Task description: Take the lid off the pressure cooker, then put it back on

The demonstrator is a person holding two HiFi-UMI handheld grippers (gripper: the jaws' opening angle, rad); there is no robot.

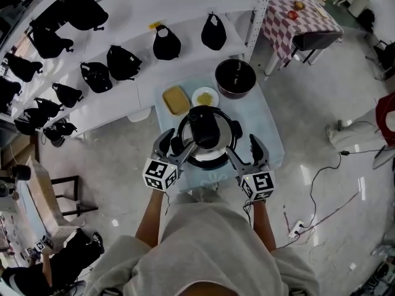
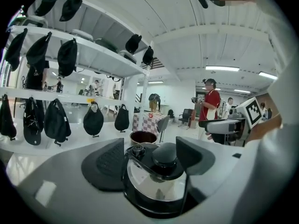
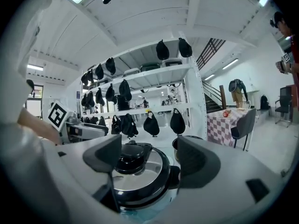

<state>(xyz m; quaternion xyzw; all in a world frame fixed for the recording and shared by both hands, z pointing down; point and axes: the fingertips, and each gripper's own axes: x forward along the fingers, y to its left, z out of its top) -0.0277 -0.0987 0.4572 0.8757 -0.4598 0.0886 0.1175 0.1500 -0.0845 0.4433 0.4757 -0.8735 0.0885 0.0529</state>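
The black pressure cooker stands on a small table with a light blue cloth. Its steel lid sits on it, with a black bar handle and a round knob. My left gripper is open at the cooker's left front, and the lid lies just beyond its two pads. My right gripper is open at the cooker's right front. In the right gripper view the lid and its knob show between the spread pads. Neither gripper holds anything.
Behind the cooker stand a black bowl, a small white plate with yellow food and a yellow block on a tray. White shelves with several black caps run behind. A checkered table stands at the back right. A person in red stands far off.
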